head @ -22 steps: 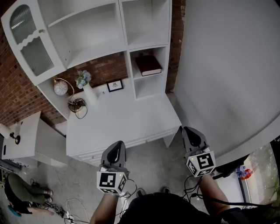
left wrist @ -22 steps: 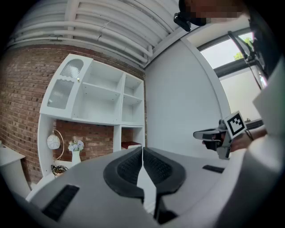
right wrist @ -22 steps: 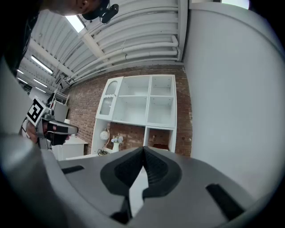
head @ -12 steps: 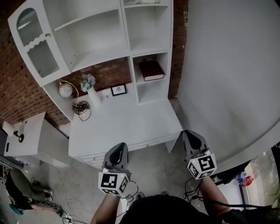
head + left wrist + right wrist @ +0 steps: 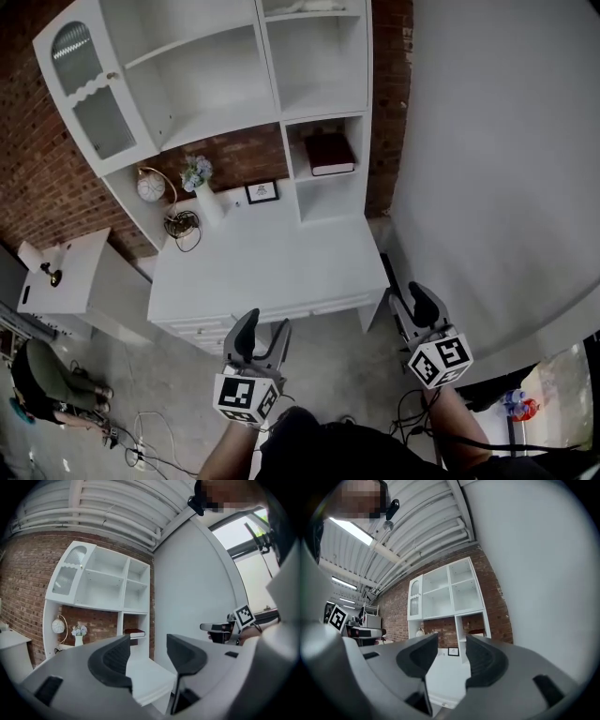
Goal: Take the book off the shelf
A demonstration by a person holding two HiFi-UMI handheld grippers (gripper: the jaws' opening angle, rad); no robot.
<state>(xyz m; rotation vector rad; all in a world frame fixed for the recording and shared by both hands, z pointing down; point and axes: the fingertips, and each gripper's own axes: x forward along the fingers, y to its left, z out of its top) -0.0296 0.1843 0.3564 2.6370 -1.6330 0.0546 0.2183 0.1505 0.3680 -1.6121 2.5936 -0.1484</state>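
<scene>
Well apart from both grippers, the book (image 5: 330, 152) lies flat, cover up, in a small cubby of the shelf unit (image 5: 206, 94), at about 12 o'clock in the head view. Its pale page edge faces the cubby's open front, toward the bench (image 5: 272, 272). From above its outline looks nearly square, so I cannot tell which way its long axis runs. The cover is a plain, matt, dark reddish brown, and the book is a thin rectangular slab against smooth white painted boards.

Behind the unit is a rough red brick wall (image 5: 37, 187). At the back of the smooth white bench, around 11 o'clock, stand a white vase of pale flowers (image 5: 204, 192), a small black-framed picture (image 5: 263, 192) and a round white ornament (image 5: 150, 187) in a gold hoop. A cupboard door with ribbed glass (image 5: 89, 94) stands open at 10 o'clock.

The left gripper (image 5: 263, 330), at 7 o'clock, has its 2 jaws spread wide with nothing between them. The right gripper (image 5: 415, 307), at 5 o'clock, has its jaws apart by a narrower gap, also empty. Both point level toward the shelf unit from the near side of the bench.
</scene>
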